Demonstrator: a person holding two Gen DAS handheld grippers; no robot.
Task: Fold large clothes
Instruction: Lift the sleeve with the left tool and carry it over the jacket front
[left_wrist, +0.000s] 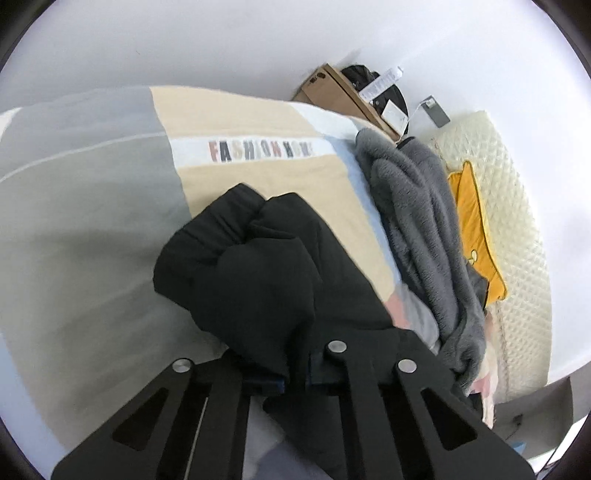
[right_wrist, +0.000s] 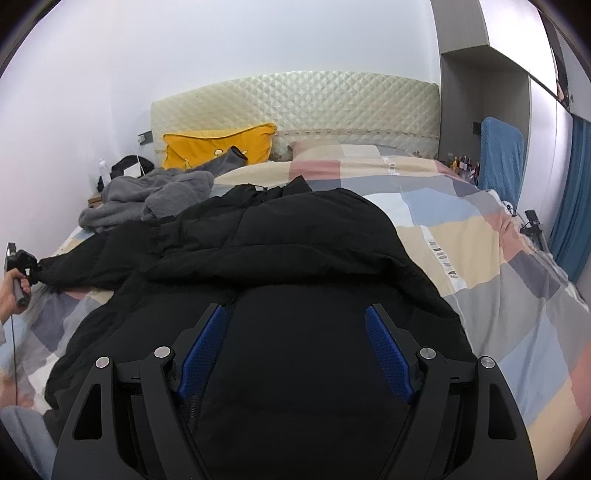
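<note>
A large black puffer jacket lies spread on the bed over a patchwork quilt. My left gripper is shut on the bunched end of the jacket's sleeve and holds it off the quilt. In the right wrist view the left gripper shows at the far left, pulling the sleeve out sideways. My right gripper is open, with its blue pads spread above the jacket's lower body, holding nothing.
A grey fleece garment lies crumpled near the head of the bed, beside a yellow pillow and a quilted headboard. A nightstand with clutter stands at the left, a blue chair at the right.
</note>
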